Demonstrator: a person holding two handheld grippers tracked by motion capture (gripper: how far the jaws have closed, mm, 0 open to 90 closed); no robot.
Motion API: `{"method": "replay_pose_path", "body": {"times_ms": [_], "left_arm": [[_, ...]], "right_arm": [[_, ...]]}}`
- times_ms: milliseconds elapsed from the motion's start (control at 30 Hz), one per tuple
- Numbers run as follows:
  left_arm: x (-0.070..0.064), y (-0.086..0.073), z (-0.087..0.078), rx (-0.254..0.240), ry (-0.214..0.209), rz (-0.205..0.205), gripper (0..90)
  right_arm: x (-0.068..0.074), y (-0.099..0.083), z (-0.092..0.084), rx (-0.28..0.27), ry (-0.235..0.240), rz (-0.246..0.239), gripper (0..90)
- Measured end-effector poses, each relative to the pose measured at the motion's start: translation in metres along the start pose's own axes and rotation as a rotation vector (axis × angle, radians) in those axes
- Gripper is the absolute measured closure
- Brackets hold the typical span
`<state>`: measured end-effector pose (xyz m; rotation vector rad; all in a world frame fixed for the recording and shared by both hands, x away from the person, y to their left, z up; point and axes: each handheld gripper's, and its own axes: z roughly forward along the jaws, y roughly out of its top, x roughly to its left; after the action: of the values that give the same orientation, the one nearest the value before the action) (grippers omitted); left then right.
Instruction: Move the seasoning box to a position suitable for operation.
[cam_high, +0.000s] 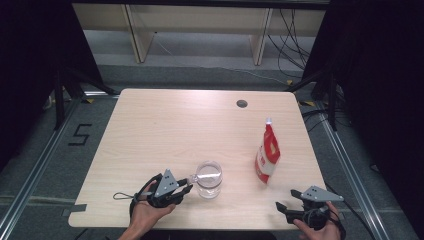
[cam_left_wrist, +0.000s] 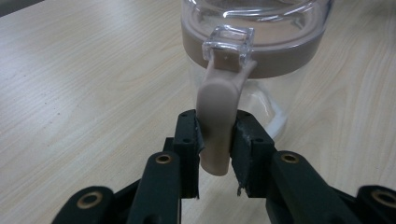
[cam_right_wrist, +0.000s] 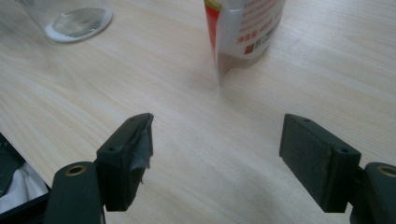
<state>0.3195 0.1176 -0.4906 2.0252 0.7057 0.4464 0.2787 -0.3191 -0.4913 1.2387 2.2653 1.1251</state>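
The left tongs (cam_left_wrist: 215, 154) are clenched on the soft beige handle (cam_left_wrist: 217, 123) of the clear glass jar with a beige band under its rim (cam_high: 208, 178). The jar stands upright near the front edge of the pale wooden tabletop (cam_high: 165, 125), just beside the left hand (cam_high: 148, 212). The right tongs (cam_right_wrist: 217, 161) are spread wide with nothing between them, low over the tabletop at its front right corner. The red and white pouch with a small cap (cam_high: 267, 152) stands upright to the right of the jar, apart from it.
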Motion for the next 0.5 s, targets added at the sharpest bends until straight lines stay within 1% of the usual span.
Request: {"method": "replay_pose_path", "body": {"times_ms": [33,67,100,133,167,200,233,267,300,333,367,400,433,467,500], "left_arm": [[0.002,0.001,0.000,0.006,-0.007,0.009,72.9],[0.004,0.001,0.001,0.009,-0.013,-0.007,73.2],[0.005,0.001,0.001,0.003,-0.014,-0.013,73.7],[0.007,0.001,0.002,0.003,-0.017,-0.003,73.8],[0.010,0.001,0.003,-0.002,-0.032,0.003,74.0],[0.010,0.001,0.003,-0.002,-0.032,0.003,74.2],[0.012,0.002,0.005,-0.009,-0.039,0.005,74.4],[0.013,0.002,0.006,-0.015,-0.042,0.014,74.4],[0.016,0.003,0.006,-0.012,-0.051,0.045,74.5],[0.015,0.002,0.007,-0.018,-0.058,0.018,74.6],[0.017,0.003,0.007,-0.018,-0.061,0.046,74.6],[0.016,0.002,0.008,-0.017,-0.065,0.027,74.6],[0.015,0.002,0.008,-0.018,-0.064,0.023,74.6],[0.014,0.002,0.008,-0.023,-0.080,0.025,74.6],[0.014,0.003,0.009,-0.025,-0.094,0.037,74.5]], "right_arm": [[0.000,0.000,0.000,-0.001,0.003,0.001,26.7],[0.001,0.000,-0.001,0.013,0.007,0.015,26.7],[0.001,0.000,-0.001,0.001,-0.004,0.005,26.7],[0.001,0.000,-0.001,-0.004,-0.001,-0.006,26.8],[0.001,0.000,0.000,-0.011,-0.003,-0.005,26.7],[0.001,0.000,0.000,-0.011,-0.003,-0.005,26.7],[0.001,0.000,-0.001,0.007,0.006,0.006,26.8],[0.001,0.000,-0.001,0.004,0.008,0.007,26.8],[0.001,0.000,0.000,-0.001,0.002,0.005,26.8],[0.001,0.000,-0.001,0.005,0.005,0.005,26.7],[-0.002,0.001,0.000,-0.009,0.000,-0.026,26.8],[0.001,0.001,-0.001,-0.001,0.001,0.004,26.7],[0.000,0.001,0.000,-0.002,0.003,-0.010,26.8],[-0.001,0.001,0.000,-0.005,-0.002,-0.034,26.8],[-0.001,0.001,0.000,-0.005,-0.002,-0.036,26.8]]}}
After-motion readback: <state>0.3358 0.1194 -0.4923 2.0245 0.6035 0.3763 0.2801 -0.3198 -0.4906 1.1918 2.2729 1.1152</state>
